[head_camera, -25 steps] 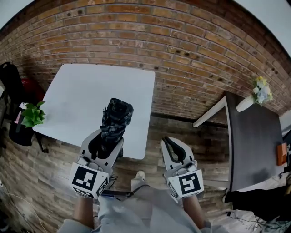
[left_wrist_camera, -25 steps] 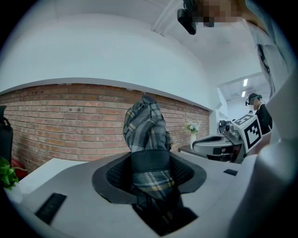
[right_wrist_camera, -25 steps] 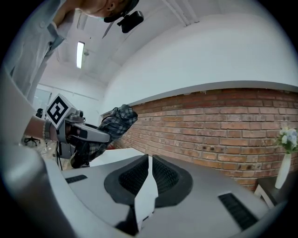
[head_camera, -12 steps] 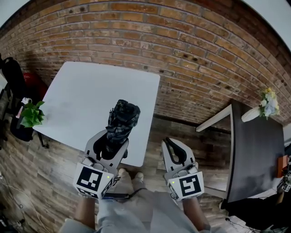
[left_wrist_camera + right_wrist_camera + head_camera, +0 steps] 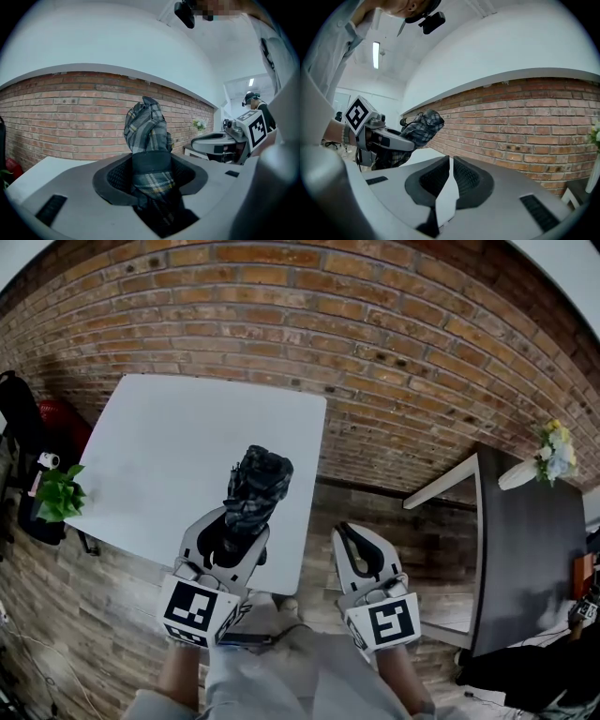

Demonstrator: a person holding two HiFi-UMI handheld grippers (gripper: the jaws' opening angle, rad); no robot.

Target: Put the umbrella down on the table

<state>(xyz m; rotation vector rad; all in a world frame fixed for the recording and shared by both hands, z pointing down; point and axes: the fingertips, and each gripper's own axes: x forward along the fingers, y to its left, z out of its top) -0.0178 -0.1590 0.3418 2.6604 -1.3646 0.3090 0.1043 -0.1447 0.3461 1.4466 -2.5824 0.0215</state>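
A folded grey plaid umbrella (image 5: 257, 484) stands up out of my left gripper (image 5: 240, 526), whose jaws are shut on its lower part. It hangs over the near right part of the white table (image 5: 159, 456). In the left gripper view the umbrella (image 5: 146, 133) fills the space between the pads, with the left gripper (image 5: 151, 174) closed round it. My right gripper (image 5: 354, 538) is shut and holds nothing, off the table's right edge above the floor. In the right gripper view its pads (image 5: 461, 176) meet, and the umbrella (image 5: 423, 125) shows to the left.
A brick wall (image 5: 375, 334) runs behind the table. A potted plant (image 5: 58, 495) and dark bags (image 5: 23, 413) are at the table's left. A dark table (image 5: 525, 540) with a vase of flowers (image 5: 551, 442) stands at the right. Wood floor lies between the tables.
Both grippers have moved forward toward the brick wall. The umbrella now reaches farther in over the table. The left gripper's hold on it is unchanged.
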